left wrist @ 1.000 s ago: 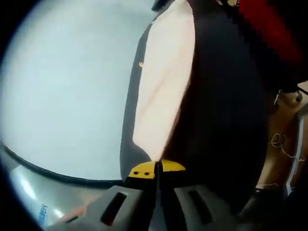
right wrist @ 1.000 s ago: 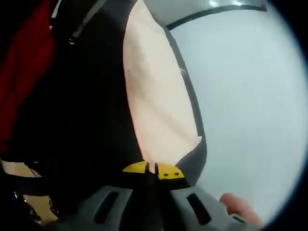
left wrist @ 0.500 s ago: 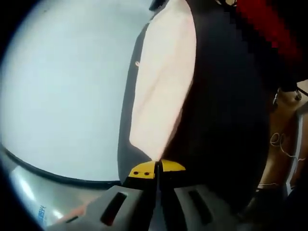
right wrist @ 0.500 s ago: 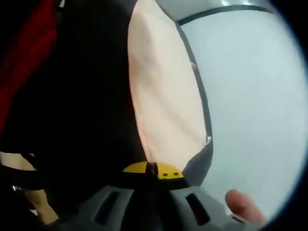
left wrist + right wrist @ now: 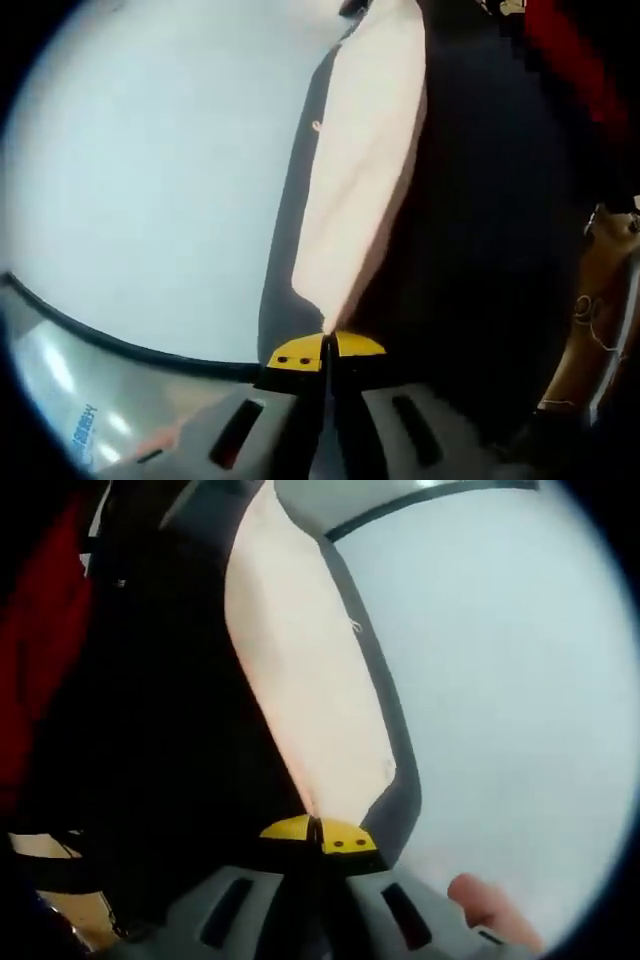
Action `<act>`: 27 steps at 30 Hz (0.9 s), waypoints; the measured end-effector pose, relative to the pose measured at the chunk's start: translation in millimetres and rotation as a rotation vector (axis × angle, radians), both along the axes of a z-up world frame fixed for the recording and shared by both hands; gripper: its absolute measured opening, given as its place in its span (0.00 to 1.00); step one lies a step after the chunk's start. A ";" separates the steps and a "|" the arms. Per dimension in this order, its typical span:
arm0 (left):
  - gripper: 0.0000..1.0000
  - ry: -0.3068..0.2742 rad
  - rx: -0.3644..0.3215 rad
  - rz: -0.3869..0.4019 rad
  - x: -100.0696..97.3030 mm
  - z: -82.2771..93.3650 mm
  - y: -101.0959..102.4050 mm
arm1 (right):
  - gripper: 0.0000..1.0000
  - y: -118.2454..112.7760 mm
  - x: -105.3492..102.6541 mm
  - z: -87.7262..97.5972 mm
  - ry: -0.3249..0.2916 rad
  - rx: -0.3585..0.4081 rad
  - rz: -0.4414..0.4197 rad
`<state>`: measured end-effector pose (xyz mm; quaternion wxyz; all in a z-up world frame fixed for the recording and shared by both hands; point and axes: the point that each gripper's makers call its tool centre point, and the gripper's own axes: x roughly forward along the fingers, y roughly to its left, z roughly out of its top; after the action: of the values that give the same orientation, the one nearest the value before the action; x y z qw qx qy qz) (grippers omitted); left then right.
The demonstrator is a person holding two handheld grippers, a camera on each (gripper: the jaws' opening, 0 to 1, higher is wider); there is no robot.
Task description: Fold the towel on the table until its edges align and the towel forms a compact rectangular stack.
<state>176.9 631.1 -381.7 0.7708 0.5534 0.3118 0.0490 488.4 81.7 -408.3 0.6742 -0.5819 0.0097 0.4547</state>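
Two views, one towel: pale pink cloth with a dark grey border, stretched up and away from each claw over the white table. Left gripper with yellow tips pressed together on the towel's lower corner, cloth rising from right at the tips toward the top of the view. Right gripper likewise pinched tight on a towel corner, pink panel fanning up and left from the tips, grey edge on its right side, table beyond. Dark clothing close behind the cloth in both views, red fabric at the upper right of the left gripper view. Fingertip at the lower right of the right gripper view, beside the claw body.

Against half a second ago: in the left gripper view, towel standing a little further right and more upright; in the right gripper view, pink panel swung leftward and narrower, more table open on the right. Grips unchanged, both corners still clamped.
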 end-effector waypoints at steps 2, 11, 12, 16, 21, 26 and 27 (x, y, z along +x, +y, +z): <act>0.00 -0.003 0.007 0.002 -0.1 2.2 -1.8 | 0.00 -5.7 -2.7 -0.4 0.039 -0.014 -0.017; 0.00 0.003 0.007 0.020 -6.6 7.7 0.9 | 0.00 -7.8 4.5 16.1 0.013 0.029 -0.015; 0.00 0.000 0.012 0.028 -5.8 10.6 2.6 | 0.00 -5.3 8.9 21.1 0.007 0.051 -0.028; 0.00 -0.017 -0.009 0.094 4.8 18.6 14.1 | 0.00 7.2 26.6 38.8 -0.004 0.135 -0.058; 0.00 0.030 0.035 0.145 22.3 18.2 27.6 | 0.00 22.9 56.1 45.3 0.000 0.158 -0.116; 0.00 0.086 0.025 0.165 35.8 7.9 32.6 | 0.00 36.9 75.4 24.6 0.022 0.105 -0.134; 0.00 0.092 0.024 0.165 38.8 6.4 34.9 | 0.00 39.0 78.5 18.4 0.028 0.084 -0.134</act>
<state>215.7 666.0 -375.2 0.7424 0.5365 0.3909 0.0905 566.9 120.8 -389.9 0.7267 -0.5449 0.0390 0.4165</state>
